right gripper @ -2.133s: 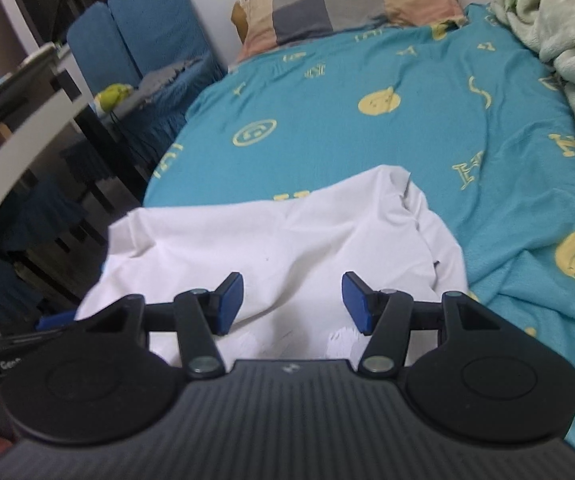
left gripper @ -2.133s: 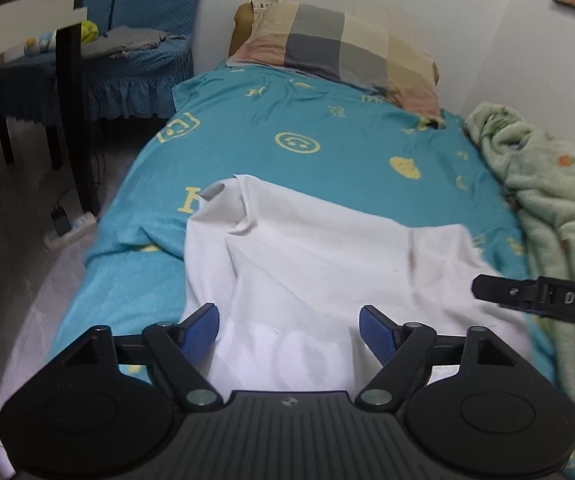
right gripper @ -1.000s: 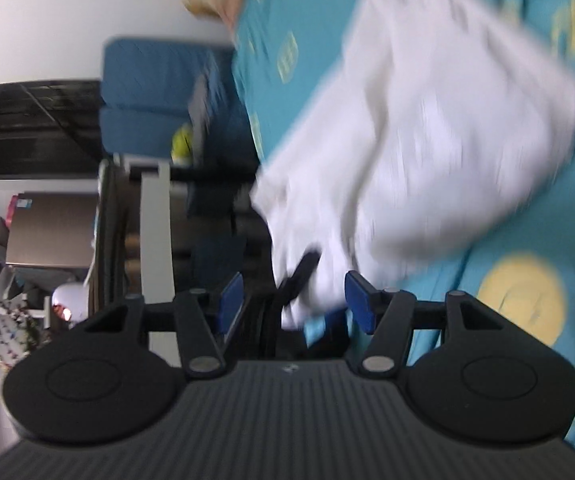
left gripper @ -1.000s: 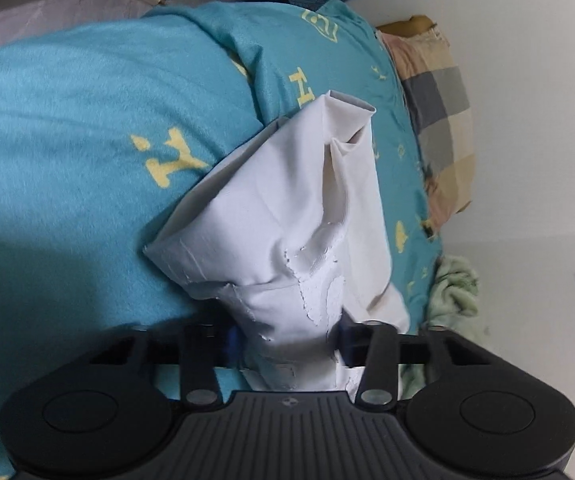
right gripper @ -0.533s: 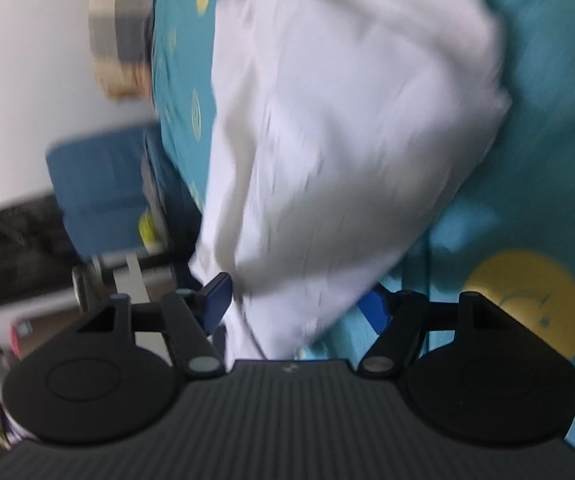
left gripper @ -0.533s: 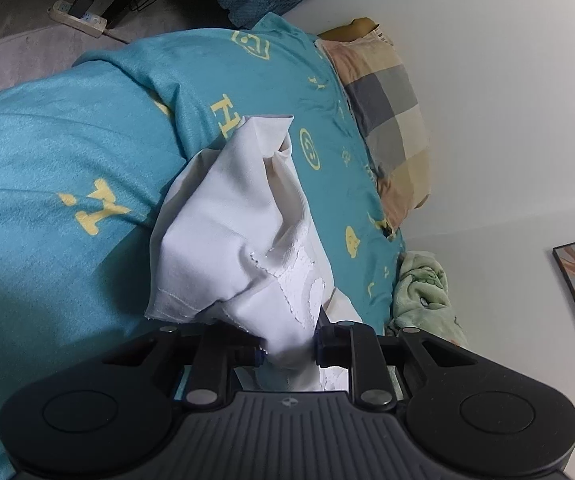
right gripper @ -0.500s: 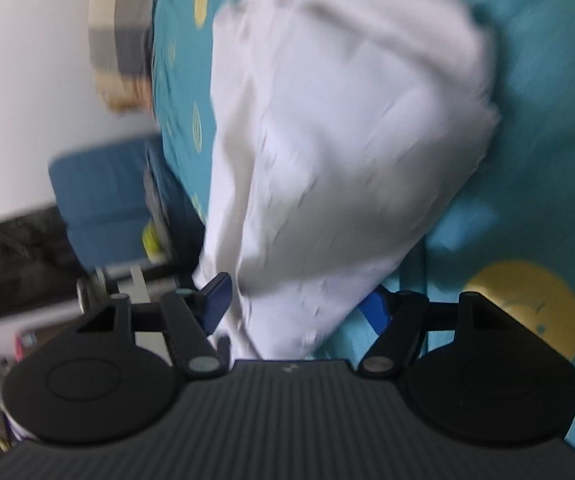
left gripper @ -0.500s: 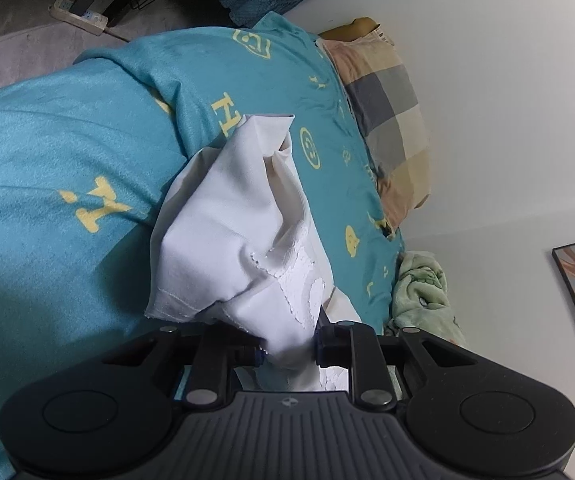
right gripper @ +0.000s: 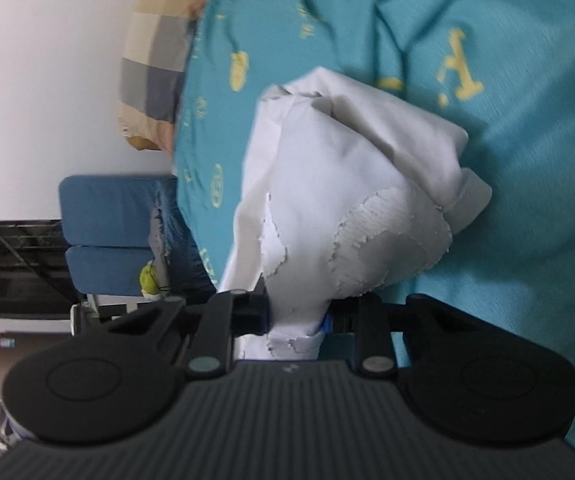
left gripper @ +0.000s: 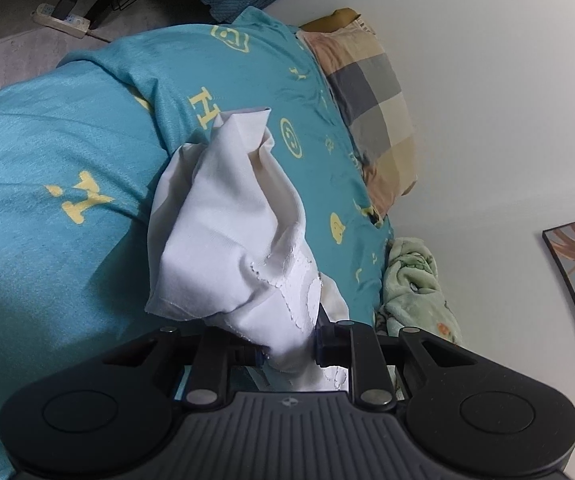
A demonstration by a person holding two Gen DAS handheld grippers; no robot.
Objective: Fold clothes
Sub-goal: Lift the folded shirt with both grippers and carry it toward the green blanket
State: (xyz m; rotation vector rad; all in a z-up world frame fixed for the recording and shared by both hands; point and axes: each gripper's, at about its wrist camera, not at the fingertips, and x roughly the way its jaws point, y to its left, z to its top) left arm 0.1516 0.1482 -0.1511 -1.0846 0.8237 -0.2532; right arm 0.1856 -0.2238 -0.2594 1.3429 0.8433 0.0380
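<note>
Gripping white garment (left gripper: 227,248) bunched above teal bed (left gripper: 47,152): left gripper (left gripper: 289,350) and right gripper (right gripper: 297,316) both clamped on fabric.

Teal bedsheet (left gripper: 67,140), left wrist view: yellow letter "H" (left gripper: 206,109) at 11 o'clock from the frame centre; other yellow marks are letter-like but unreadable. Right wrist view: yellow letter-like marks on the sheet, too blurred to read.
</note>
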